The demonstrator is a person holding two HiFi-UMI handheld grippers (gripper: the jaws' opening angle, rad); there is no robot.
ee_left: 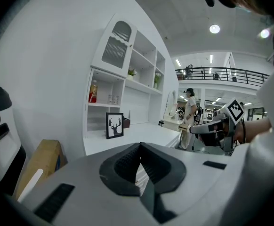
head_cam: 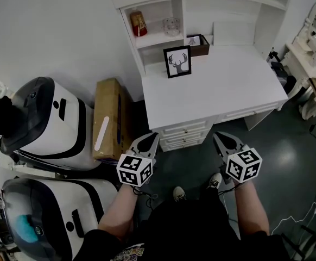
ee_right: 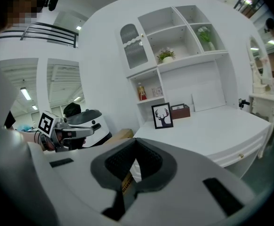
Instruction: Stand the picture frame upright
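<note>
**Head view.** Shows the picture frame [head_cam: 177, 62] already upright at upper centre, on the back left of the white desk [head_cam: 223, 91], near a brown box [head_cam: 201, 45]. Finds the left gripper [head_cam: 153, 136] and right gripper [head_cam: 216, 135] at lower centre, both closed on nothing, well apart from the frame and short of the desk. Looks done, judging by that. If touching the frame at all, best to open one set of jaws first, come in at a side edge and avoid nudging the top backwards. Hides the frame's rear prop, so cannot judge its steadiness.

**Left gripper view.** Confirms jaws pressed together and empty at lower centre. Places the frame [ee_left: 114, 125] small at centre left, upright. Cuts off the desk's near edge behind the gripper body.

**Right gripper view.** Shows jaws together here too, nothing between. Sets the frame [ee_right: 162, 115] just above centre, deer print facing out. Leaves the brown box's contents too small to read.
</note>
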